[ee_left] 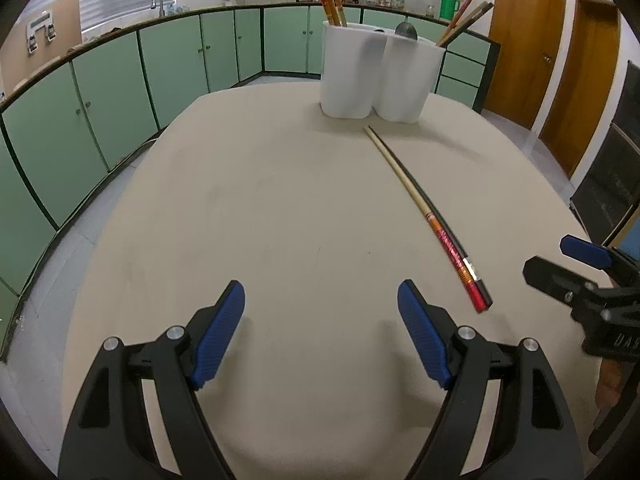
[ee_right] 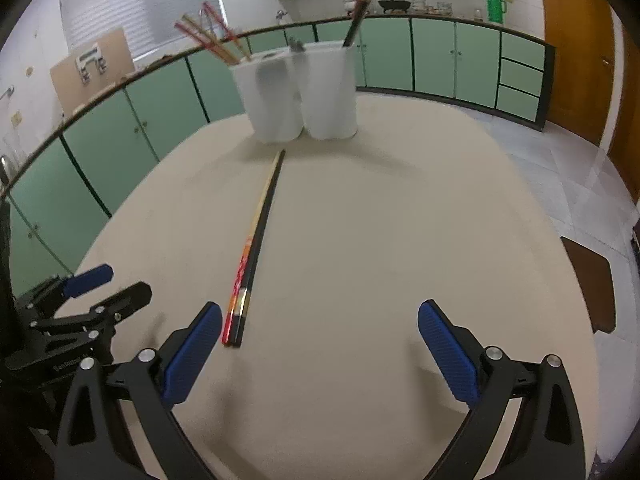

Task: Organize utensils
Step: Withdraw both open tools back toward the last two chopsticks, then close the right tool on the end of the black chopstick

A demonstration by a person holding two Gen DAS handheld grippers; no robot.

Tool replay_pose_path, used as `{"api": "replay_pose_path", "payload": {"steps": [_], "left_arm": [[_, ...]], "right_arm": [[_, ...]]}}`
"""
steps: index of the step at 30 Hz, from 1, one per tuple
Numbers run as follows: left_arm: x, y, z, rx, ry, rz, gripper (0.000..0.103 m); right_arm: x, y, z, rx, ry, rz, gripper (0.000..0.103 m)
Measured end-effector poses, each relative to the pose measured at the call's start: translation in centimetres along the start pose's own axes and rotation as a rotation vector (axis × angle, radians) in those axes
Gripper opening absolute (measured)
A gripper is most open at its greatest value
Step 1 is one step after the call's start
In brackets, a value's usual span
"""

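**A:** Two chopsticks [ee_right: 256, 240] left on the tabletop [ee_right: 380, 240], lying side by side and touching, thin ends just short of the holder [ee_right: 298, 96]. One is black, the other pale with a red printed handle. Everything else looks sorted already: red ones lean out of the left cup, dark ones out of the right, and something grey sits in the middle.

**B:** So the pair gets split by colour, I guess. Where are the tools?

**A:** Left tool [ee_left: 320, 328] hangs over bare tabletop with its jaws spread and nothing between them. The thick ends of the sticks are off to its right. Right tool [ee_right: 320, 344] is spread wide too, also empty, and the thick ends sit just beside its left pad [ee_right: 192, 356].

**B:** Makes sense they go for the thick ends; more to pinch there, and the handles point back at the person anyway.

**A:** Yeah. The tricky bit, I reckon, is that they're touching, so grabbing one alone without dragging the other will need a careful pinch.
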State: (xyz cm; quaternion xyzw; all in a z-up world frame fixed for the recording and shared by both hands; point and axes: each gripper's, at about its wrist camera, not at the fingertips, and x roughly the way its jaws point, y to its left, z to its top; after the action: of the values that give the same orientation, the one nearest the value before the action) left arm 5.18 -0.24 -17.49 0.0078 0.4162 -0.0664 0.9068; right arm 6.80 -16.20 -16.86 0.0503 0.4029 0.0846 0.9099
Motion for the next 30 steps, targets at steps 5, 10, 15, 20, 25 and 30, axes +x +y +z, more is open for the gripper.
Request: {"api": "replay_pose_path", "payload": {"steps": [5,10,15,20,25,30], "left_arm": [[0.3,0.0,-0.5,0.004,0.009,0.008,0.077],[0.5,-0.5,-0.4,0.005,0.008,0.007,0.077],[0.5,-0.5,-0.4,0.001,0.01,0.007,0.077],[0.6,-0.7,-0.4,-0.005,0.011,0.007,0.077],[0.7,-0.9,-0.4,-0.001,0.012,0.007,0.077],[0.5,-0.9,-0.4,-0.006,0.009,0.007,0.077]], "right_arm": [[0.7,1.1,-0.9,-0.05,0.034,-0.009,0.084],[1.4,2.1,-1.4,-0.08,0.057,-0.01,0.078],[1.7,2.8,-1.0,-0.108,0.06,-0.022,0.076],[1.5,2.1,-1.0,-0.094,0.06,-0.069,0.075],[0.9,1.6,-1.4,-0.083,0.058,-0.056,0.065],[0.9,3.3,-1.8,-0.142,0.056,-0.009,0.045]]}}
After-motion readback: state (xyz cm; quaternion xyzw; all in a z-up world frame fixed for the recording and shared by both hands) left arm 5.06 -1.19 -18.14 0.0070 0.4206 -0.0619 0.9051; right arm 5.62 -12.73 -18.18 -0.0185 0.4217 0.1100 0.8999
